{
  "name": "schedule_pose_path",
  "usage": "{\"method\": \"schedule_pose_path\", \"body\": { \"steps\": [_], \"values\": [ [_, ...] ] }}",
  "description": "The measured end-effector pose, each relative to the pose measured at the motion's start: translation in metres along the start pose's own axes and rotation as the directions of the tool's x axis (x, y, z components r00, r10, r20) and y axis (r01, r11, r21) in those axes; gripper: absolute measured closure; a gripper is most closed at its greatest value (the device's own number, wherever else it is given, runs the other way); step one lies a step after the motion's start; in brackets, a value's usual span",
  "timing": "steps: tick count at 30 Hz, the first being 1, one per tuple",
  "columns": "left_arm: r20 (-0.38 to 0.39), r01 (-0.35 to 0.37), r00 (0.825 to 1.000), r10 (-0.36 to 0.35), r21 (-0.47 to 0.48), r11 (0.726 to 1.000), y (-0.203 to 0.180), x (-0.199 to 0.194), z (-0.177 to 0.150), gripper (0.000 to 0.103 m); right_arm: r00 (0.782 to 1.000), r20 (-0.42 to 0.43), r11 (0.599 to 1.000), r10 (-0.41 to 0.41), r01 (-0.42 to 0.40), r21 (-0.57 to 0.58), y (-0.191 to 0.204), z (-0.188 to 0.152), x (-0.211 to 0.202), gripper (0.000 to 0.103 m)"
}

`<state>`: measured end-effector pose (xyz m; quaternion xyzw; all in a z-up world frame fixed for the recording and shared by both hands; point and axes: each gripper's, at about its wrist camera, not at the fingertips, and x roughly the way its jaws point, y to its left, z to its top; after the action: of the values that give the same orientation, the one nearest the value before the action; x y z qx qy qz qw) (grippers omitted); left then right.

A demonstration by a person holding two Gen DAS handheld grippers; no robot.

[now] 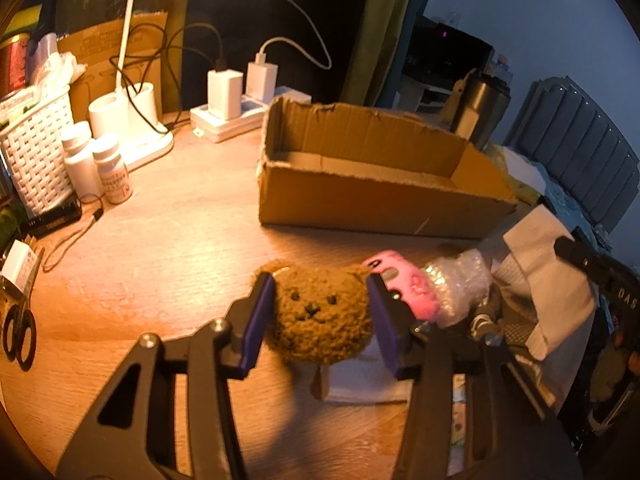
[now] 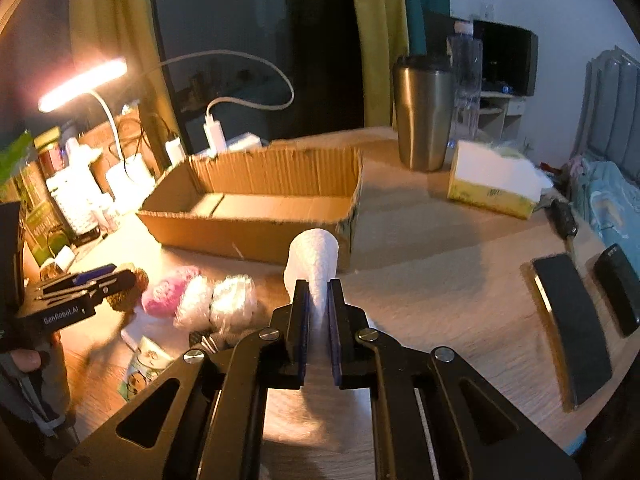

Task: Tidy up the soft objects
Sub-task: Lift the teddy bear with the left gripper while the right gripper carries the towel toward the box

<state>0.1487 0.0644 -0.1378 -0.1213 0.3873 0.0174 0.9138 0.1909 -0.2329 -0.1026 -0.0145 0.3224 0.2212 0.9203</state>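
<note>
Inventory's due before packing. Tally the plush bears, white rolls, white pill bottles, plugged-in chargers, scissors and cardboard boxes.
Plush bear: 1
White roll: 1
White pill bottles: 2
Plugged-in chargers: 2
Scissors: 1
Cardboard box: 1
Total: 8

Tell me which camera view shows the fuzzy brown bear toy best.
The left wrist view. There the fuzzy brown bear toy sits face-on between the left gripper's blue fingers, eyes and mouth visible. The right wrist view shows only a blurred brown edge of it behind that gripper.
</note>
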Motion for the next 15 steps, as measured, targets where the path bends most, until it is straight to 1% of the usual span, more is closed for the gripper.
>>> {"method": "schedule_pose_path", "body": {
  "steps": [6, 15],
  "values": [
    [0.04, 0.007, 0.999, -0.007, 0.007, 1.0, -0.003, -0.015, 0.007, 0.055, 0.998, 0.058, 1.0, -0.006, 0.006, -0.004, -0.004, 0.015, -0.016, 0.093],
    [0.112, 0.009, 0.994, -0.012, 0.028, 1.0, -0.011, -0.039, 0.024, 0.055, 0.993, 0.115, 1.0, -0.004, 0.006, -0.017, -0.009, 0.035, -0.028, 0.093]
  ]
}}
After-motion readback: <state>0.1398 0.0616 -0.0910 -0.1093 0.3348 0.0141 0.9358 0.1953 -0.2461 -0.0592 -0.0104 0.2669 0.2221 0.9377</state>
